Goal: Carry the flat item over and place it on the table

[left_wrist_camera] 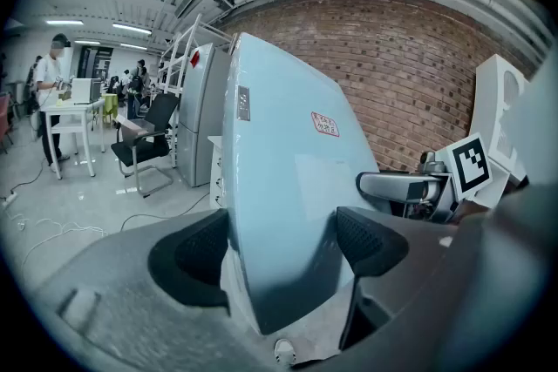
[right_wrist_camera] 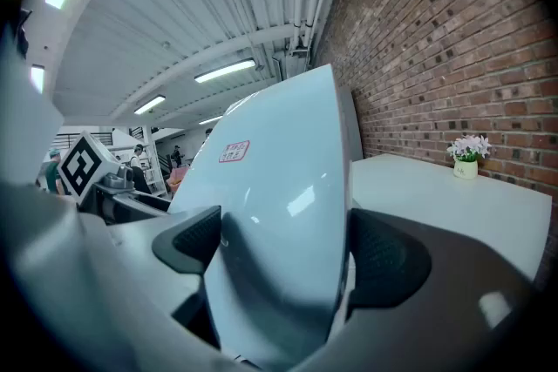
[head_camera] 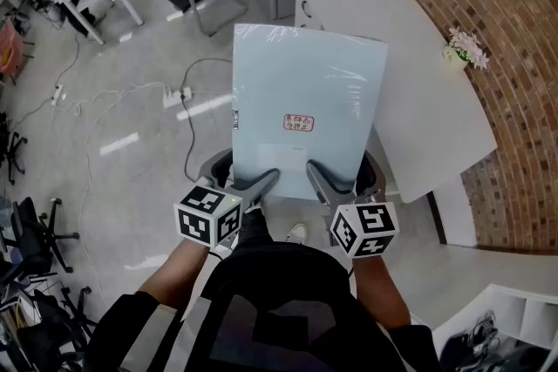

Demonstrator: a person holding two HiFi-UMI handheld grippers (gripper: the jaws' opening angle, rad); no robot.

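While held up over grey floor (head_camera: 131, 144): pale blue folder (head_camera: 309, 91), flat, red stamp (head_camera: 298, 123) on top. Near edge clamped on left by left hand-held gripper (head_camera: 242, 175), on right by right hand-held gripper (head_camera: 347, 179), both grasping folder. White surface (head_camera: 427, 109) close at right, along brick wall (head_camera: 514, 4), small flower pot (head_camera: 459, 54) on it. Not yet set down.

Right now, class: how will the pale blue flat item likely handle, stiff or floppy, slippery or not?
The flat item looks stiff: gripped only at its near edge by the left gripper and right gripper, it juts out without sagging. Its glossy face, showing reflections, may be slippery.
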